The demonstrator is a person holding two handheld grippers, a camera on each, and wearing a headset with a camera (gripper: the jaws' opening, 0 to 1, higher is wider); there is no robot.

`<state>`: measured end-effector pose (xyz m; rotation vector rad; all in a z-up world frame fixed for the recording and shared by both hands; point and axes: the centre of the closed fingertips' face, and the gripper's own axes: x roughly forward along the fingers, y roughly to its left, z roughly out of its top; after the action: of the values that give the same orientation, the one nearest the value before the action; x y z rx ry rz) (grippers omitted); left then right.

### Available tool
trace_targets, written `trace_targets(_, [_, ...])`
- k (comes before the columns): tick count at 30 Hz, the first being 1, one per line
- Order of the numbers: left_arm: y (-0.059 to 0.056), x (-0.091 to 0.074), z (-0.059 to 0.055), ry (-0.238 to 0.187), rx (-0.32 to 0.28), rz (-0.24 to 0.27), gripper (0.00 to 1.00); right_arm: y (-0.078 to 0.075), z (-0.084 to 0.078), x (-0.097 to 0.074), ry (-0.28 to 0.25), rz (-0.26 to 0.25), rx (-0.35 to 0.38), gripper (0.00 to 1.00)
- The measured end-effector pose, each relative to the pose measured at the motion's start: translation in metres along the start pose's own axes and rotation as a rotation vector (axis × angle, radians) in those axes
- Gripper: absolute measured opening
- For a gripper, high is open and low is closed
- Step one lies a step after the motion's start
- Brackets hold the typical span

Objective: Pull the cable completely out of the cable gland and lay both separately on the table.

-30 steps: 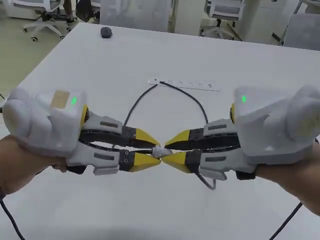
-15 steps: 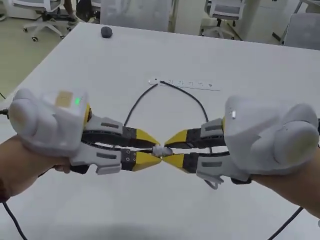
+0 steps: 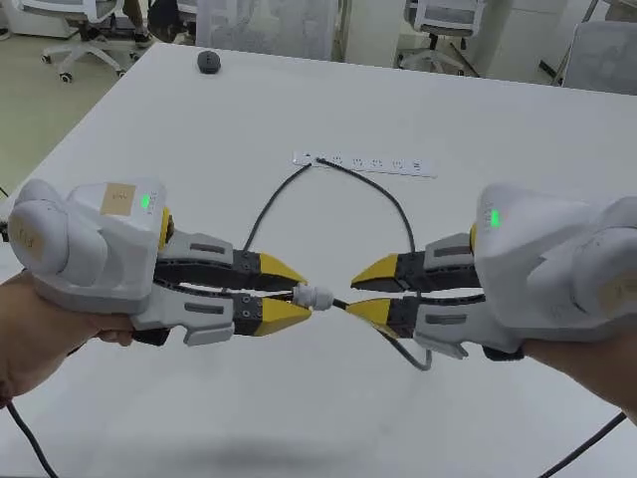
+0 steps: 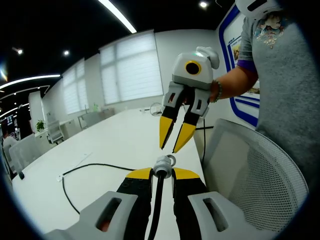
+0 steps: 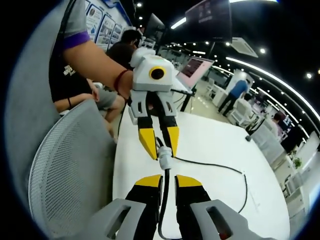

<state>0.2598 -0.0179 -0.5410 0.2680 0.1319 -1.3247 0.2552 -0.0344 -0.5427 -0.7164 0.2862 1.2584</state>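
Observation:
My left gripper point(image 3: 294, 290) is shut on the white cable gland point(image 3: 315, 296), which pokes out past its yellow tips. A short stretch of black cable point(image 3: 339, 303) runs from the gland to my right gripper point(image 3: 370, 289), which is shut on it. Both are held above the white table point(image 3: 199, 129). The left gripper view has the gland point(image 4: 163, 164) between my own jaws, cable trailing back beneath it, and the right gripper point(image 4: 170, 147) facing it. The right gripper view has the cable point(image 5: 166, 200) running between my jaws up to the gland point(image 5: 164, 159).
A white power strip point(image 3: 363, 165) lies mid-table, with black cable arcs point(image 3: 398, 214) running from it toward both grippers. A dark mouse point(image 3: 209, 63) sits at the far left edge. Office chairs point(image 3: 438, 30) stand beyond the table; a mesh chair back point(image 4: 250, 170) is close by.
The right gripper has drawn away to the right from the gland. A bare stretch of cable now shows between the two grippers, where their tips met before.

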Motion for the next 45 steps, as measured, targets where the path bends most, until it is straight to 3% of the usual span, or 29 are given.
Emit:
trace_targets(9, [-0.001, 0.001, 0.002, 0.002, 0.013, -0.005, 0.15, 0.004, -0.002, 0.007, 0.032, 0.017, 0.002, 0.03])
trace_targets(20, [-0.003, -0.001, 0.0, 0.017, 0.031, -0.002, 0.15, 0.005, -0.004, 0.007, 0.052, 0.021, -0.061, 0.0])
trace_targets(35, [0.001, -0.013, -0.008, 0.043, 0.033, 0.018, 0.15, -0.001, -0.037, 0.0, 0.118, 0.014, -0.054, 0.0])
trace_targets(45, [0.004, -0.021, -0.016, 0.069, 0.033, 0.028, 0.15, -0.007, -0.076, 0.0, 0.196, 0.009, -0.032, 0.0])
